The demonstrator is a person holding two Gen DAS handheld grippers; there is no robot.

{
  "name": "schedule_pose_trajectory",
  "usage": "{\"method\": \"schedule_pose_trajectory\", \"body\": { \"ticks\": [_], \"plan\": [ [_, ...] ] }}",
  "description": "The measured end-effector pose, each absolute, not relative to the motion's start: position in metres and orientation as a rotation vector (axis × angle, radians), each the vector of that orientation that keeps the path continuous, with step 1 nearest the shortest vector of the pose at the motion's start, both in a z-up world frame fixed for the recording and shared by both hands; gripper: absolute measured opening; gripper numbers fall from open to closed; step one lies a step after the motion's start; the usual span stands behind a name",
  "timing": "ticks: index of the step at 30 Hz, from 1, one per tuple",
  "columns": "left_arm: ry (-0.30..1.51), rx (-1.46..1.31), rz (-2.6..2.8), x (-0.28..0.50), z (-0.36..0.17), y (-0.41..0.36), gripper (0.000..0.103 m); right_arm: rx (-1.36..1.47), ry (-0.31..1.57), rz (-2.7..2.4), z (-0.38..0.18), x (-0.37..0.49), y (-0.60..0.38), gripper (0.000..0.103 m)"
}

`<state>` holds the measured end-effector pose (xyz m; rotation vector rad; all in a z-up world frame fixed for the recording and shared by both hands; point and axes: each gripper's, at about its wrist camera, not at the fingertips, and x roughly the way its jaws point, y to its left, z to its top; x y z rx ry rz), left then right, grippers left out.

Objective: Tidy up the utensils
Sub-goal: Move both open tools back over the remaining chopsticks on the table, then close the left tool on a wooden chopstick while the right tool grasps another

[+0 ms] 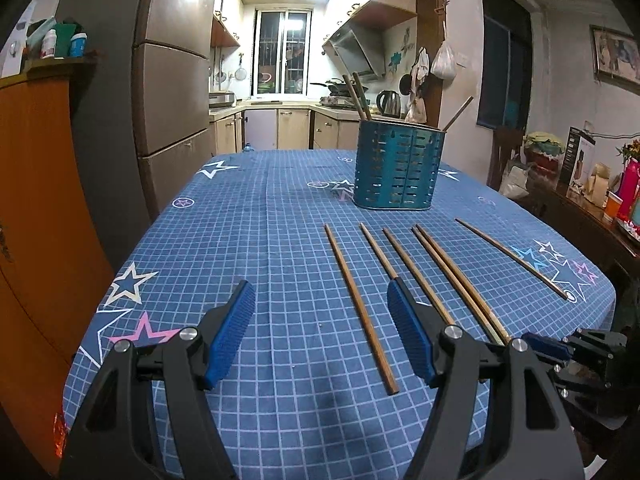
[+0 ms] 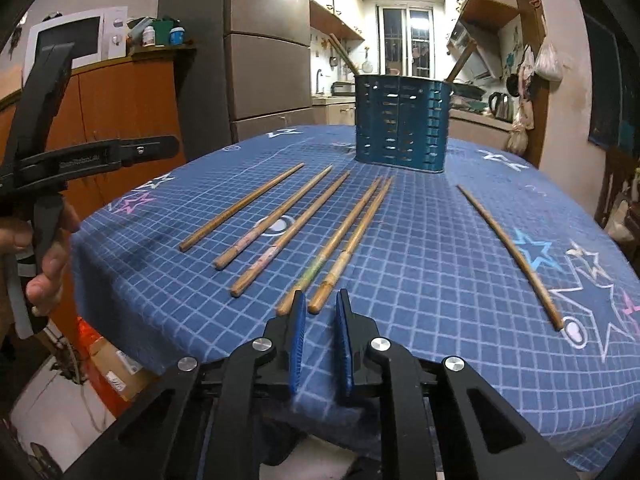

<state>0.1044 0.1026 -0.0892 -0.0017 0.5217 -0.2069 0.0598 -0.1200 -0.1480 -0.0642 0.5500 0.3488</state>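
With six chopsticks (image 2: 280, 206) lying on the desk (image 1: 248, 240) near the blue holder (image 1: 398, 166), the right gripper (image 2: 320, 340), fingers narrowly parted and empty, seems to line up on the nearest pair, while the left gripper (image 1: 320, 332) hovers spread wide.

Six chopsticks (image 2: 280, 210) on table (image 2: 440, 280), holder (image 2: 402, 124) behind, three chopsticks inside
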Motion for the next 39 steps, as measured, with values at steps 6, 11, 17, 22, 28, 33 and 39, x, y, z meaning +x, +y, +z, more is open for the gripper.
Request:
{"method": "schedule_pose_trajectory", "body": {
  "ticks": [6,11,17,22,28,33,39],
  "plan": [
    [0.528,0.012,-0.218,0.103,-0.097,0.097,0.066,-0.054,0.548,0.315,-0.149,0.064,-0.131,0.017],
    [0.535,0.021,-0.224,0.097,-0.107,0.093,0.066,-0.035,0.54,0.337,-0.151,0.065,-0.132,0.017],
    [0.569,0.03,-0.259,0.085,-0.131,0.089,0.06,-0.043,0.524,0.321,-0.152,0.069,-0.128,0.017],
    [0.575,0.058,-0.292,0.078,-0.14,0.081,0.049,-0.03,0.512,0.29,-0.154,0.071,-0.136,0.017],
    [0.576,0.093,-0.326,0.076,-0.147,0.065,0.04,-0.022,0.504,0.299,-0.155,0.075,-0.135,0.017],
    [0.559,0.112,-0.308,0.075,-0.159,0.054,0.036,-0.027,0.49,0.295,-0.157,0.074,-0.135,0.017],
    [0.522,0.092,-0.28,0.073,-0.164,0.053,0.023,-0.031,0.463,0.279,-0.16,0.065,-0.132,0.017]
  ]
}}
